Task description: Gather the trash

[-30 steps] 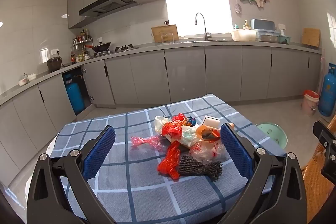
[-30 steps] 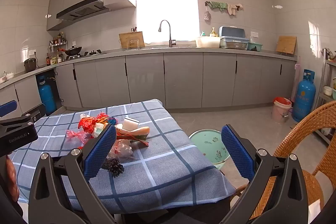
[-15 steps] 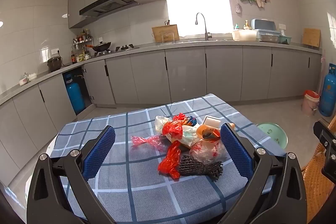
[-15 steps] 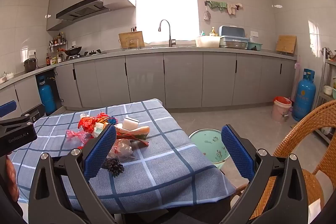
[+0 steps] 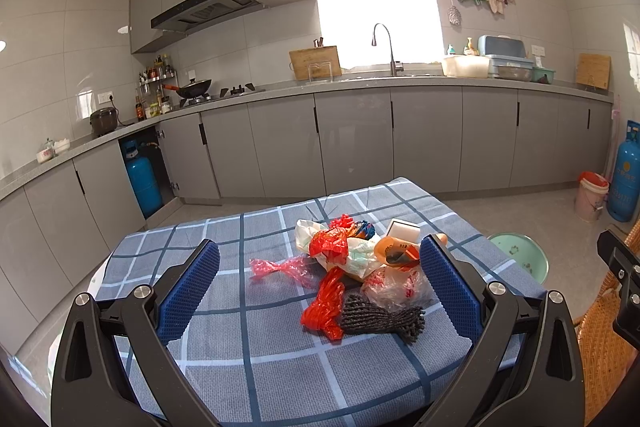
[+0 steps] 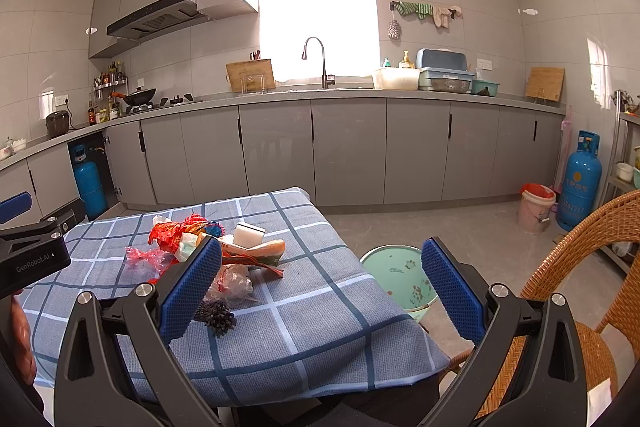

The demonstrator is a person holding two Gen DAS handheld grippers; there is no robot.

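A pile of trash point(image 5: 352, 259) lies on the table with the blue checked cloth point(image 5: 256, 355): red plastic bags point(image 5: 325, 303), a pink wrapper point(image 5: 276, 267), a clear bag point(image 5: 396, 287), a dark grey scrubber point(image 5: 380, 317), an orange packet point(image 5: 394, 251) and a white sponge block point(image 5: 403, 230). My left gripper point(image 5: 320, 287) is open and empty, held above the table's near side, short of the pile. My right gripper point(image 6: 320, 287) is open and empty over the table's right edge; the pile point(image 6: 208, 247) lies to its left.
A green basin point(image 6: 396, 275) stands on the floor right of the table. A wicker chair point(image 6: 580, 287) is at the right. Grey kitchen cabinets point(image 6: 348, 151) run along the back wall, with blue gas cylinders point(image 6: 578, 183) and a pink bucket point(image 6: 536, 203) on the floor.
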